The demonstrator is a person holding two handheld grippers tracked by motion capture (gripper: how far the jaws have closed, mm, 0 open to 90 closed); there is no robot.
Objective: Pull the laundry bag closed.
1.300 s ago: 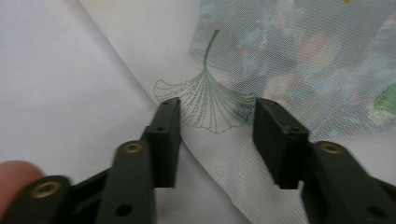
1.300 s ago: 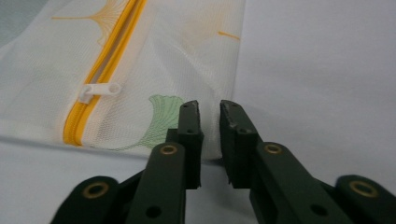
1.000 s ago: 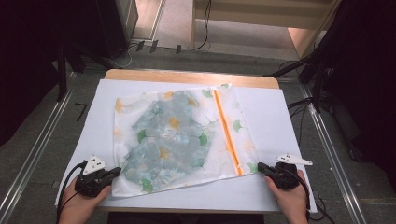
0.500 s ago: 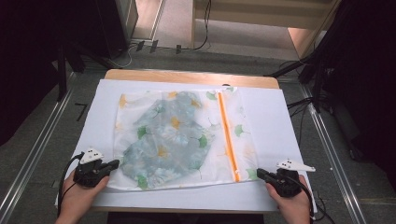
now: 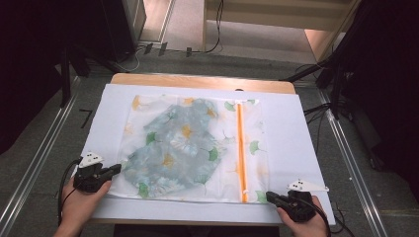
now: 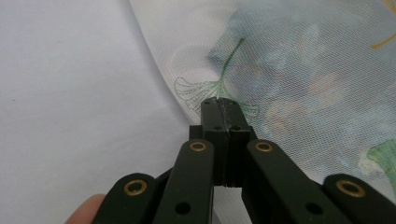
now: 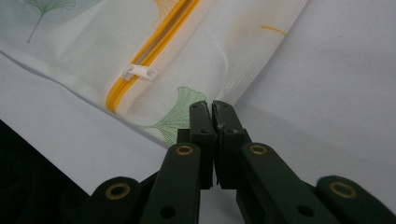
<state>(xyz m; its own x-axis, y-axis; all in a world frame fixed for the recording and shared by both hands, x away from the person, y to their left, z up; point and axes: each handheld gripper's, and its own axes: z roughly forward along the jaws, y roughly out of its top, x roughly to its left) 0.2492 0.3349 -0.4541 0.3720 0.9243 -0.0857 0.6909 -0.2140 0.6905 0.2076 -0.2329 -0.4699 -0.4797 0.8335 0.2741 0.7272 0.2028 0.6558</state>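
High view: the mesh laundry bag (image 5: 197,145) lies flat on the table (image 5: 296,133), its orange zipper (image 5: 240,148) running near to far. Left claw (image 5: 114,169) pinches its near-left corner; right claw (image 5: 271,196), pressed together, sits at the near-right corner, nearest the zipper's end.

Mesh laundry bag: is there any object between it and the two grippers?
Nothing visible stands between them. The left gripper has its shut jaws at the near left corner of the mesh laundry bag. The right gripper is shut at the near right corner, beside the orange zipper.
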